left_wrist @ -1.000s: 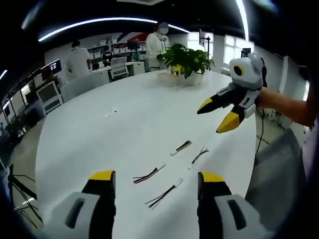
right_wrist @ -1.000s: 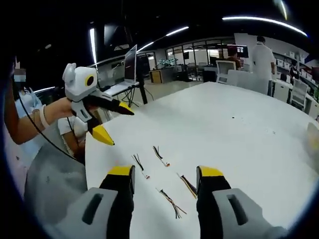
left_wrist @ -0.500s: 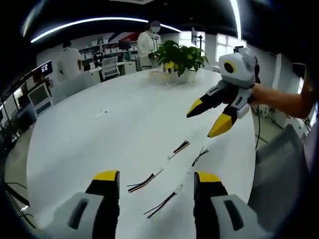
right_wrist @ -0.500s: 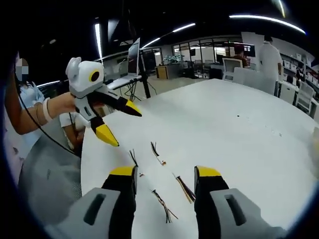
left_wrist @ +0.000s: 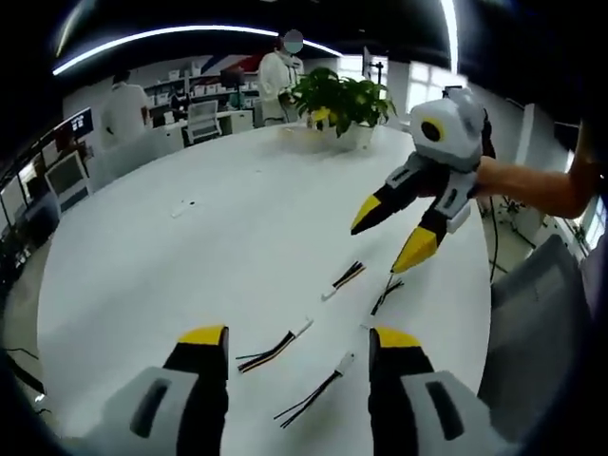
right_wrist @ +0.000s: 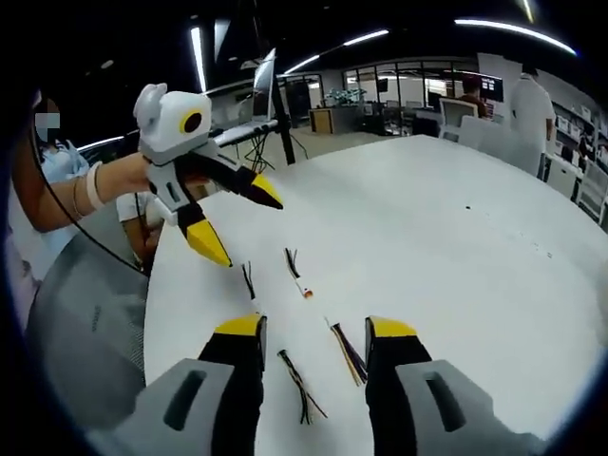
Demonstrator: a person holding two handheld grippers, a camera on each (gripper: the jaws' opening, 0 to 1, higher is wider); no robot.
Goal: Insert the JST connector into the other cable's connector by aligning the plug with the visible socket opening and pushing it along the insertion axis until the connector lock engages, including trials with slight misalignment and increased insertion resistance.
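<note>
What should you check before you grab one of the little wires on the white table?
1. Left gripper open and holding nothing: ok, its jaws stand apart.
2. Right gripper open and holding nothing: ok, jaws apart above the table.
3. Cables free to grab: ok. Four short cables lie apart from one another: one nearest the left gripper, one with coloured wires, one further out and a dark one.
4. Which cable ends hold a plug and which a socket: cannot tell, too small.
5. Plug lined up with a socket: not ok, no two cables touch.
6. Grippers clear of each other: ok, they are apart.
</note>
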